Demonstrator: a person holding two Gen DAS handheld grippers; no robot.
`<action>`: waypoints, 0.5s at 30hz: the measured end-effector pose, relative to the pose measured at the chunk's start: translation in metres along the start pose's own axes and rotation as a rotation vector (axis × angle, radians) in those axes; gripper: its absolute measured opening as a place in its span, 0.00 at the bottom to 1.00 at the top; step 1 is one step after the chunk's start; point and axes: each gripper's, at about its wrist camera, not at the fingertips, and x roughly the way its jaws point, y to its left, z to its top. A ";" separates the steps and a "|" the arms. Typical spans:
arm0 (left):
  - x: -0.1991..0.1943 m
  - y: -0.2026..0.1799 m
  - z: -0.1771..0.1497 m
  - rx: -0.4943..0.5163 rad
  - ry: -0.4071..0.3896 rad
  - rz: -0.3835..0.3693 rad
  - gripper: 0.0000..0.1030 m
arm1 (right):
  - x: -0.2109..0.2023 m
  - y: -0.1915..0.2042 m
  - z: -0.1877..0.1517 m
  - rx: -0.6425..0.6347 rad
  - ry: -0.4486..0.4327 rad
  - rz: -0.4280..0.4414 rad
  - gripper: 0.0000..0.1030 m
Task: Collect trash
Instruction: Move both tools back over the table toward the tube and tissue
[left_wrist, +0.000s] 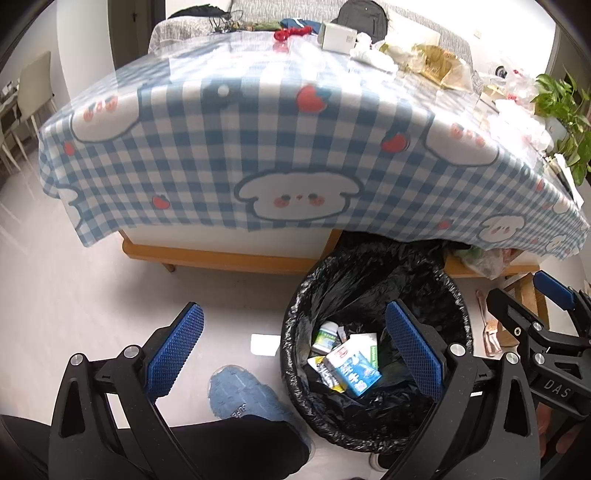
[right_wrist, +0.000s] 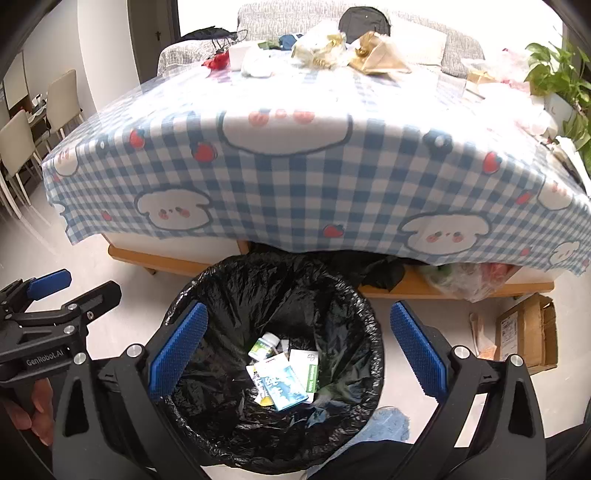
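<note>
Your right hand-held gripper (right_wrist: 295, 354) hangs over the round bin lined with a crinkled black plastic bag (right_wrist: 221, 295), its blue ribbed pads spread wide with nothing between them. Your left hand-held gripper (left_wrist: 291, 354) is released too, empty, one pad over the bin's left rim and the other over bare pale floor (left_wrist: 110, 295). Each tool shows at the side of the other's view, close beside it but apart.

The bin stands on the floor just in front of the bench (right_wrist: 166, 264), whose blue-and-white checked cloth with puppy faces (right_wrist: 314, 184) overhangs the near edge right behind the bin's far rim. Left of the bin the floor is open; to its right sit a brown cardboard box (right_wrist: 528, 332) and scraps.

At the bottom of the bin lies the trash: a blue-and-white carton (right_wrist: 280, 387) flat on top, its long axis slanting from upper left to lower right, a white-and-green box (right_wrist: 308, 367) beside it, and a small white-capped bottle (right_wrist: 264, 345) lying tilted towards the far wall.

More crumpled wrappers and paper (right_wrist: 332, 51) crowd the bench's far edge.
</note>
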 end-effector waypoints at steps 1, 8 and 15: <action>-0.003 -0.002 0.002 -0.003 -0.004 -0.002 0.94 | -0.003 -0.001 0.001 -0.001 -0.006 -0.002 0.93; -0.020 -0.017 0.018 0.020 -0.045 0.012 0.94 | -0.017 -0.009 0.013 0.008 -0.034 -0.019 0.93; -0.034 -0.024 0.036 0.028 -0.072 0.008 0.94 | -0.028 -0.022 0.030 0.025 -0.074 -0.036 0.93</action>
